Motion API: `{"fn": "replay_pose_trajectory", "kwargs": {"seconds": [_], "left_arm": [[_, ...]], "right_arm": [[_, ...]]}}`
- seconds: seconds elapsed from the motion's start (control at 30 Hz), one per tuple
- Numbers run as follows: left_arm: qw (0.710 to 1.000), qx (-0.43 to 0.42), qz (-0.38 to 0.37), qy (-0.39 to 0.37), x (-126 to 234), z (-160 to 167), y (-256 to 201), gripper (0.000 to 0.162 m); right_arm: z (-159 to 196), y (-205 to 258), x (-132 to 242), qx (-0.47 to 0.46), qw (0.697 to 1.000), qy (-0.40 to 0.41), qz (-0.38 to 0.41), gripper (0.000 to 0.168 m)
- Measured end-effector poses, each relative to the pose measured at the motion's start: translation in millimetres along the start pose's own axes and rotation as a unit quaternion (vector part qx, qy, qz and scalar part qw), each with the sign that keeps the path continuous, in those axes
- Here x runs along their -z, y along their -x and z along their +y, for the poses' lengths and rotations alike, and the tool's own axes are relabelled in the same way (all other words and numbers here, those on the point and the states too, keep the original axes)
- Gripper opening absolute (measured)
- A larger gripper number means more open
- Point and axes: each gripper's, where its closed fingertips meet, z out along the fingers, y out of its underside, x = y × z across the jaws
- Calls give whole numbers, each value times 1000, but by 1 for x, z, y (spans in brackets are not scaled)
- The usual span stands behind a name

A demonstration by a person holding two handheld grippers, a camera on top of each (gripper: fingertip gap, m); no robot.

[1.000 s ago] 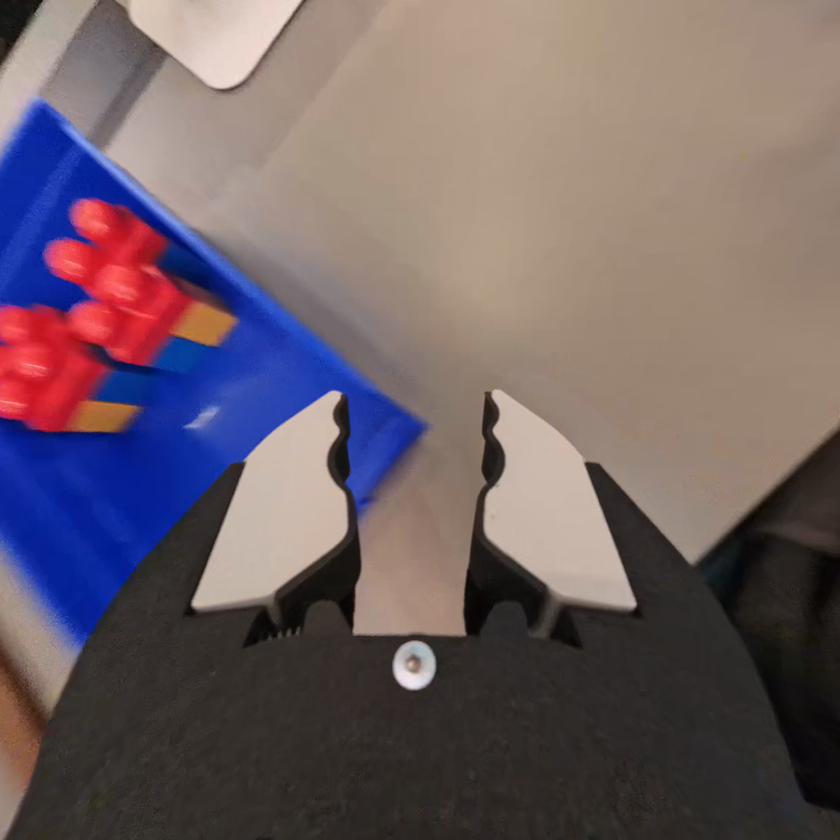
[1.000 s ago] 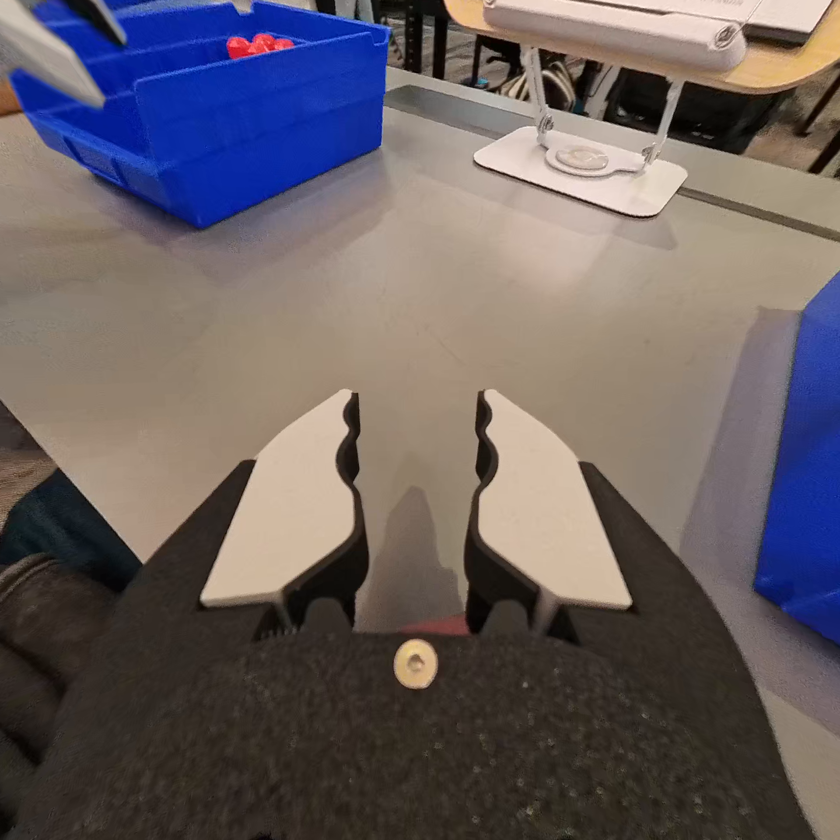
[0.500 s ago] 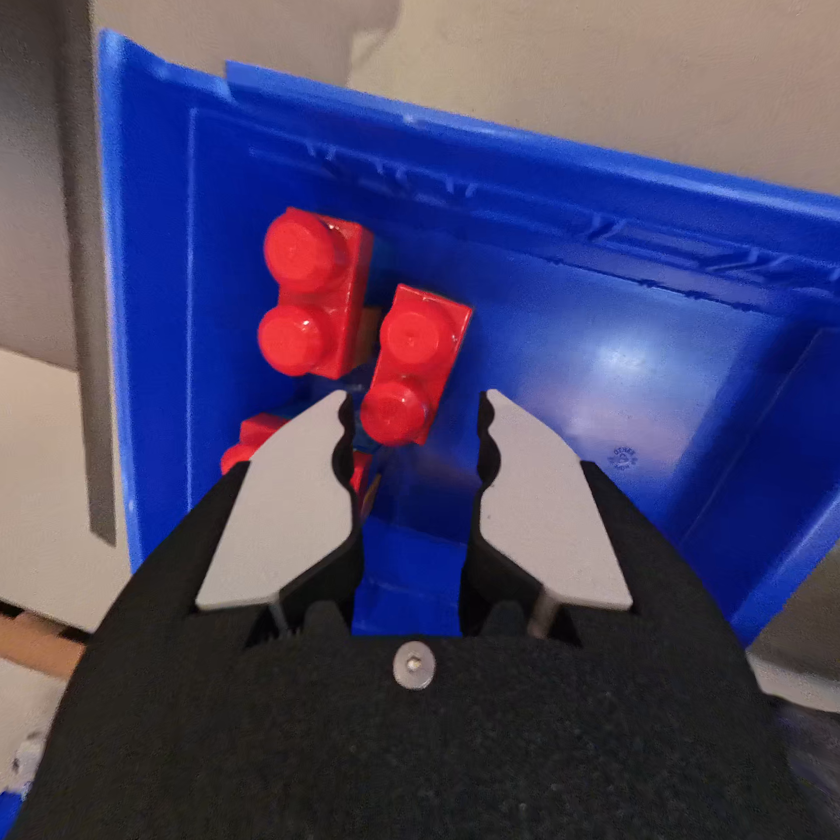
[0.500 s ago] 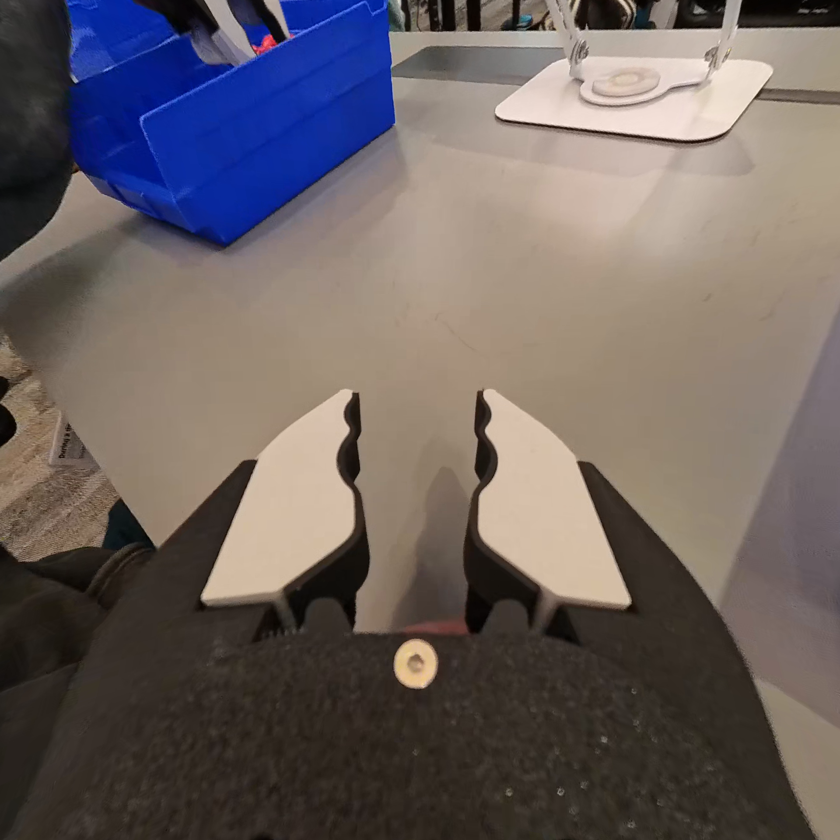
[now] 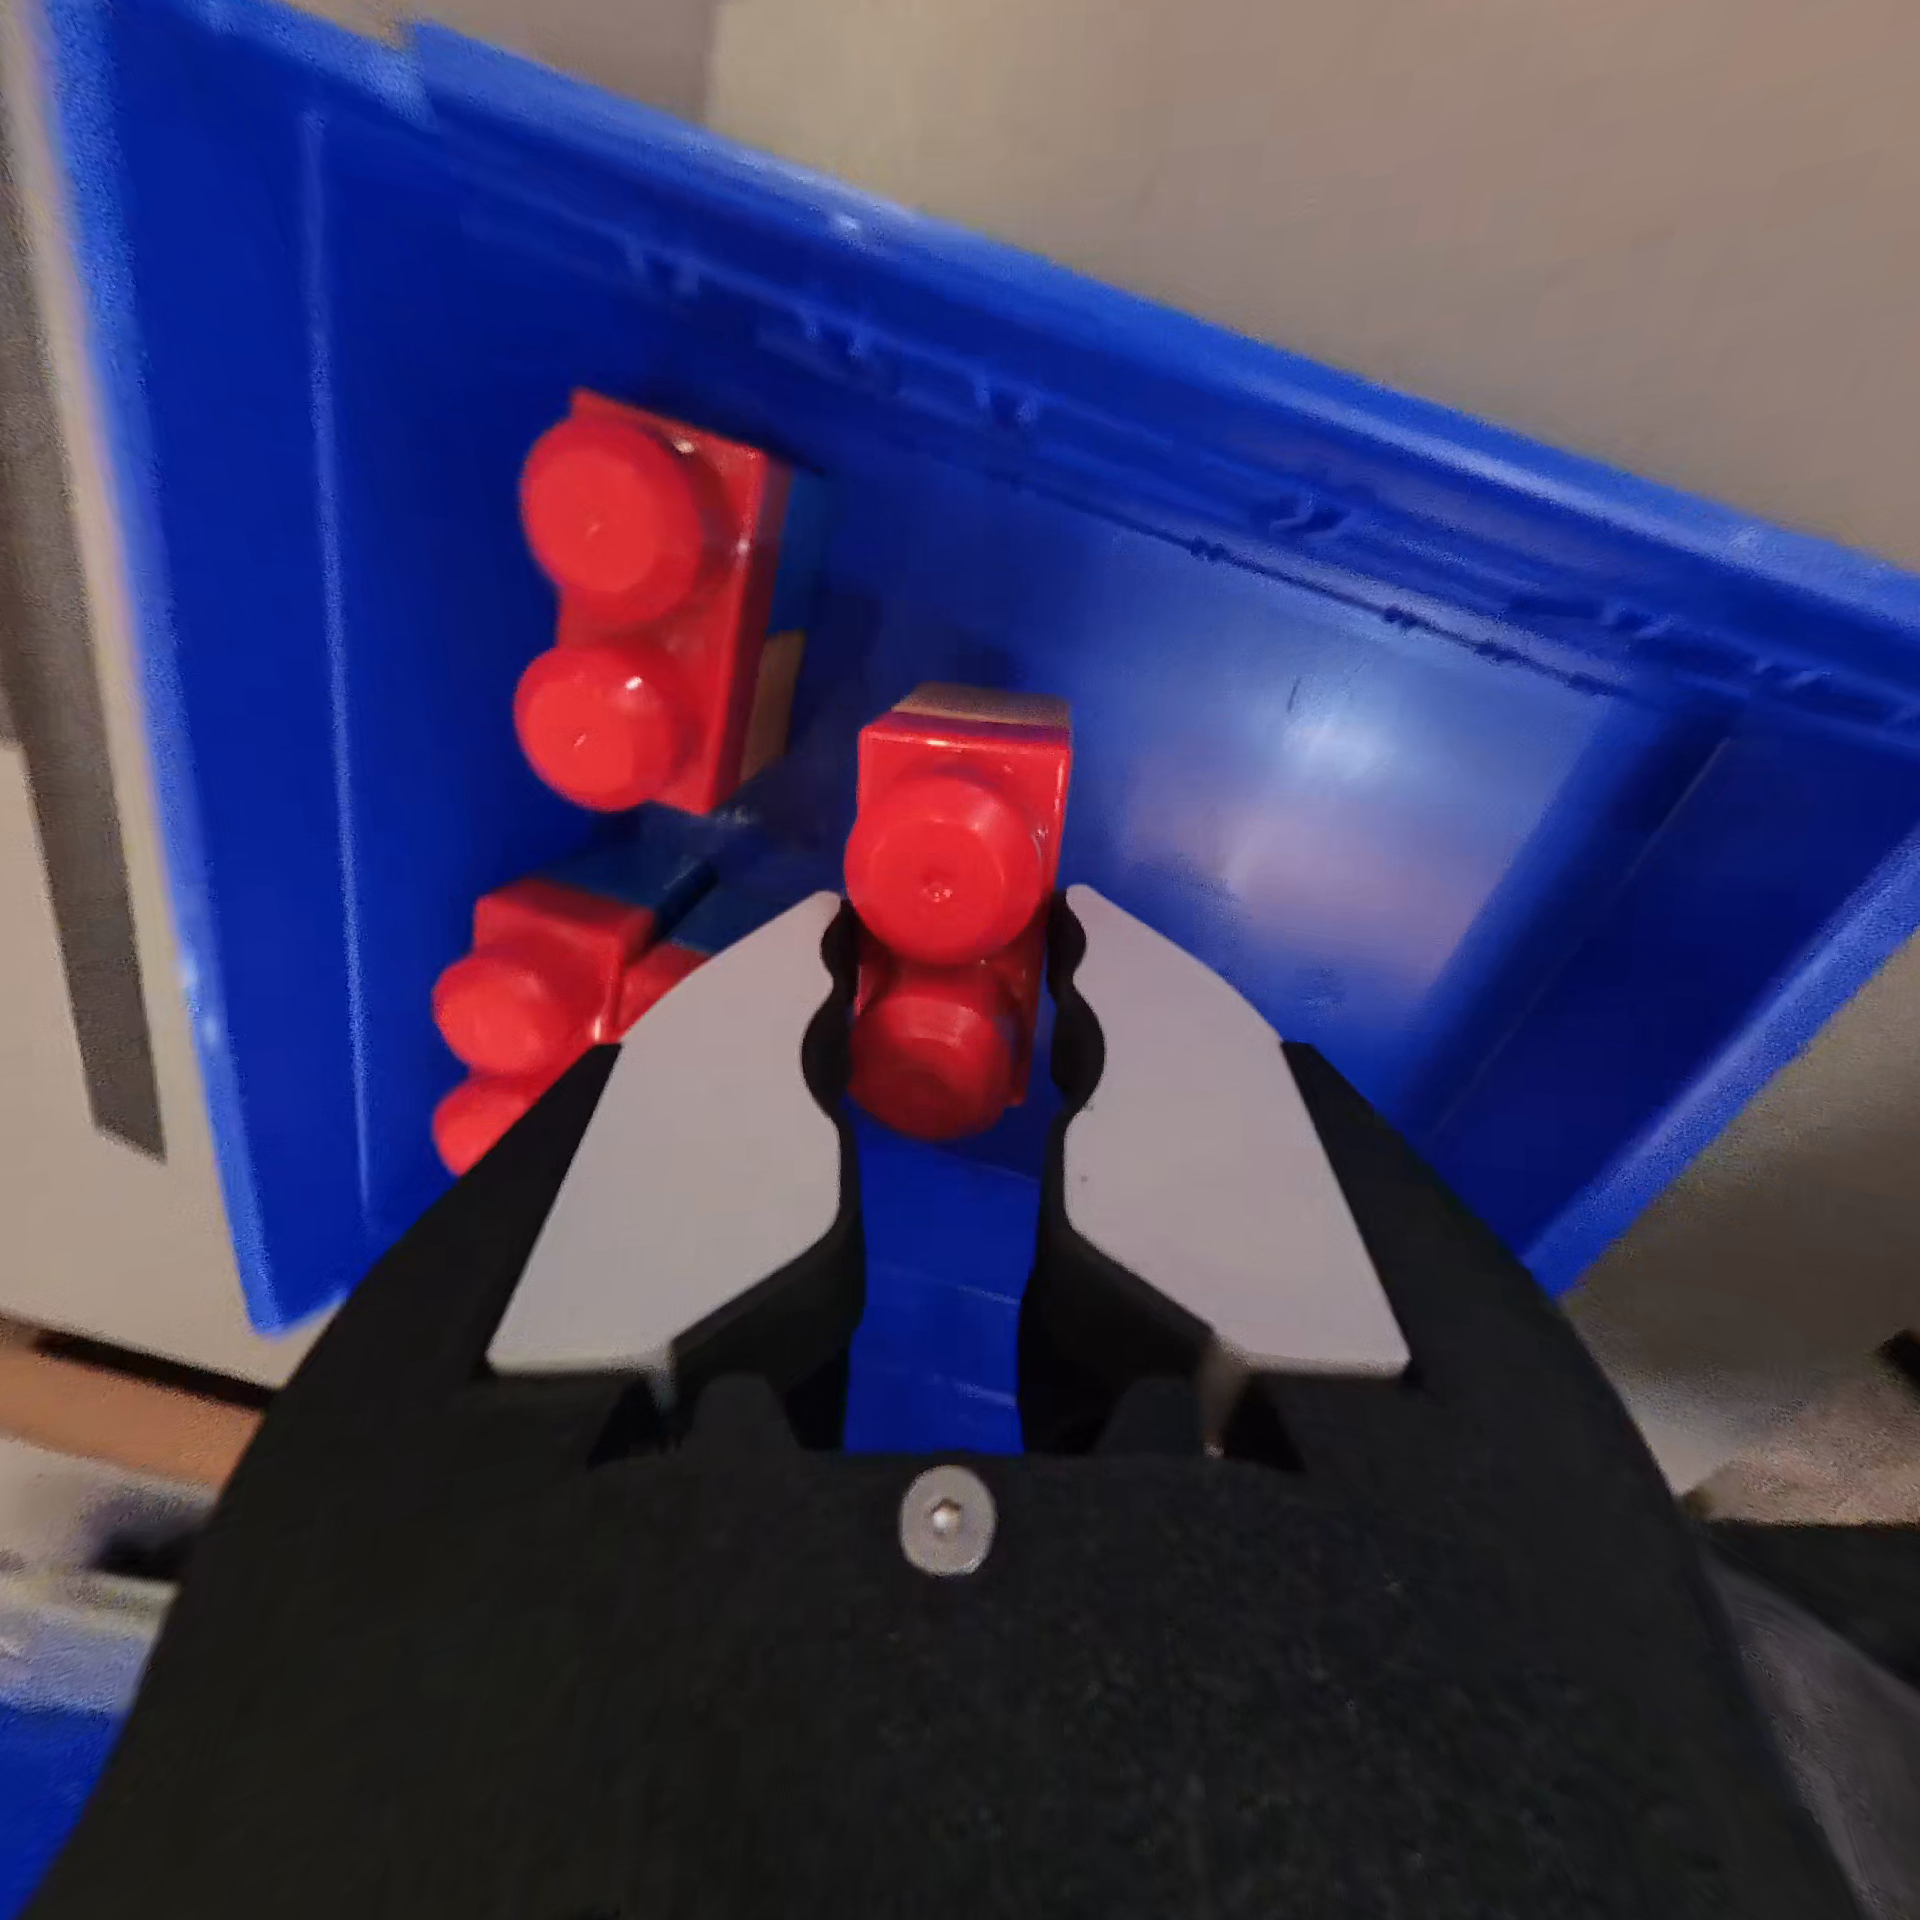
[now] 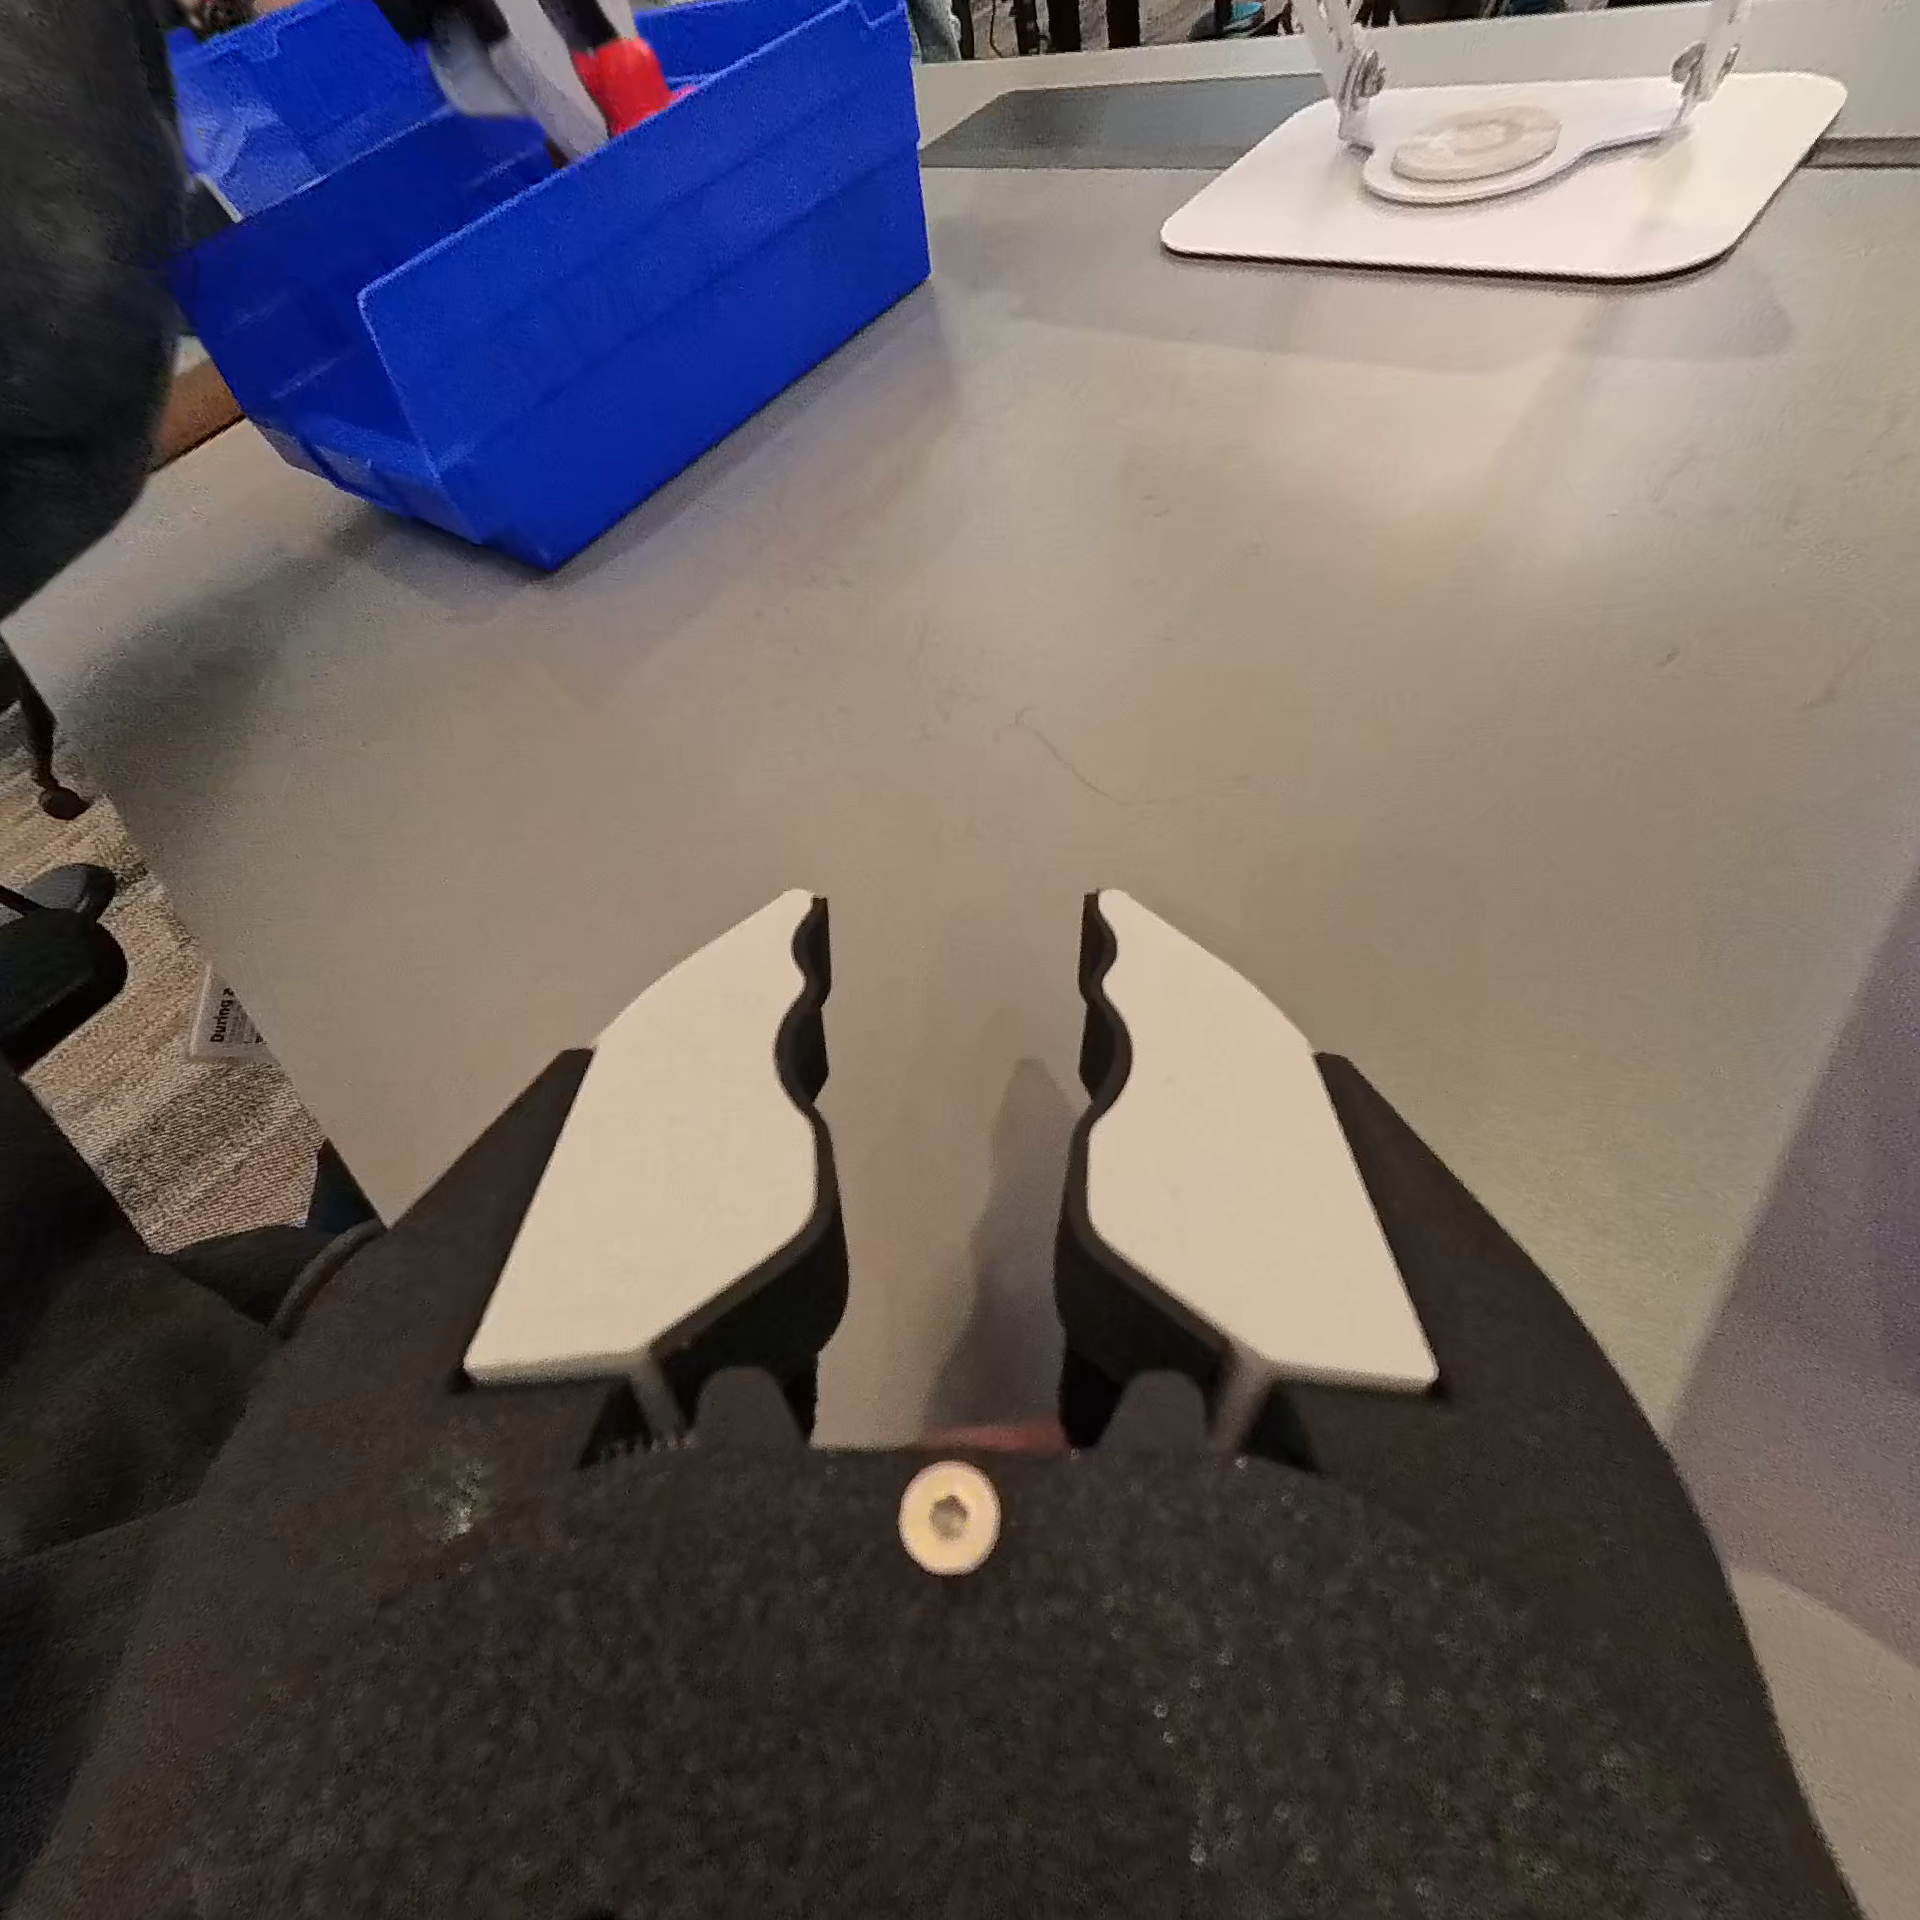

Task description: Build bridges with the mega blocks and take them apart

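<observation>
Between my left gripper's (image 5: 948,997) jaws: one red two-stud block (image 5: 951,914), clenched across its sides, studs toward the camera, tan underside just visible at its far end. Half a second ago the jaws stood apart short of this block; now they are closed on it. Judgement: first pick for a bridge is secured, lift-out comes next.

Landmark: blue bin (image 5: 1351,582).
- Gripped block: inside the bin, near its middle; whether it is off the floor I cannot tell.
- Second red block (image 5: 634,613): inside, toward the bin's far-left corner, stacked on blue and tan pieces.
- Third red block (image 5: 520,997): inside, along the left wall, partly hidden behind my left finger.

Left gripper pose: pointing steeply down into the bin.

Right gripper (image 6: 954,977): jaws apart, empty, held low over the bare grey worktop (image 6: 1299,623), well to the right of the bin, level and pointing away from me. White stand base (image 6: 1507,197): farther right of the bin, at the worktop's back.
</observation>
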Motion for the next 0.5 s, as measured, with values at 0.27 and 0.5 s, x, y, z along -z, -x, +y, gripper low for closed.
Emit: {"fn": "replay_pose_trajectory", "kwargs": {"seconds": [0.27,0.5], "left_arm": [[956,220,48,-188,100,-86,-82,35],[950,185,154,-198,90,-179,-207,34]], "right_arm": [[-26,15,-9,76,996,-52,-11,68],[-74,44,-41,230,972,-44,29,91]]}}
